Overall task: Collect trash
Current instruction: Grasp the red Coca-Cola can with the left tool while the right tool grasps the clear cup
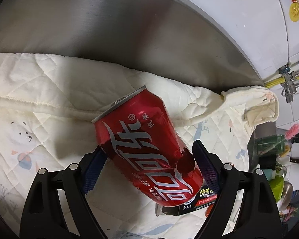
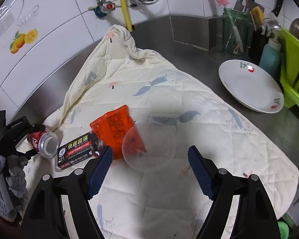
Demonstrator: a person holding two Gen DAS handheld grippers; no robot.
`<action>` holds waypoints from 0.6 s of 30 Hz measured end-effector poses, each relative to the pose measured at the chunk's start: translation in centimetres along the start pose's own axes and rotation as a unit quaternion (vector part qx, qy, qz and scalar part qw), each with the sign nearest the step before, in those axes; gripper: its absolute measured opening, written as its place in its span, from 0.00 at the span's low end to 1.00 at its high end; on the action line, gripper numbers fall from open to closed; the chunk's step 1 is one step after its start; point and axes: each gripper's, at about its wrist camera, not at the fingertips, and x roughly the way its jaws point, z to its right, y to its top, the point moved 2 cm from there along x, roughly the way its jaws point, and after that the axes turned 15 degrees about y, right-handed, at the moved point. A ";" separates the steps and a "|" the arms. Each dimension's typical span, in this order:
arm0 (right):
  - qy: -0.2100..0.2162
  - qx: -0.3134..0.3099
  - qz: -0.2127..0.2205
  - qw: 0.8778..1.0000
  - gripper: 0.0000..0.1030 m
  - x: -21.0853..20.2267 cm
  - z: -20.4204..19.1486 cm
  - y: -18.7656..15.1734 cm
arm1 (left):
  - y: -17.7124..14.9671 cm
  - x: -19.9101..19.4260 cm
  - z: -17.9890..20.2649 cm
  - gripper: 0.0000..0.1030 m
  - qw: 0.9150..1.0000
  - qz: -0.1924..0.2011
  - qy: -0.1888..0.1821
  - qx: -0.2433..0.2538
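A dented red drink can lies on its side on the quilted cloth, its base end over a black box. My left gripper stands wide around the can, one blue pad on either side, and neither pad squeezes it. The right wrist view shows the same can at the left, beside the black box and an orange packet. A clear round plastic lid lies partly over the packet. My right gripper is open just short of the lid, holding nothing.
The cloth covers a steel counter against a tiled wall. A white plate, a green rack, a teal bottle and a green jar of utensils stand at the back right. A gloved hand holds the left gripper.
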 end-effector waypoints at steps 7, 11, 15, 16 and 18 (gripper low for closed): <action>-0.033 -0.014 -0.024 0.999 0.73 2.7 0.2 0.4 | -0.1 0.1 0.4 0.79 1.000 0.013 0.004 0.014; -0.039 -0.003 -0.019 0.999 0.71 3.4 0.8 0.5 | -0.2 -0.1 0.4 0.76 1.000 0.019 -0.004 0.021; -0.036 -0.002 -0.023 0.999 0.59 3.8 0.8 0.3 | -0.5 -0.4 0.4 0.73 0.999 0.023 -0.012 0.037; -0.039 -0.006 -0.021 0.999 0.59 3.8 0.6 0.2 | -0.6 -0.5 0.4 0.72 0.999 0.023 -0.013 0.041; -0.044 -0.014 -0.017 0.999 0.59 3.6 0.3 0.0 | -0.8 -0.8 0.4 0.71 0.998 0.028 -0.011 0.049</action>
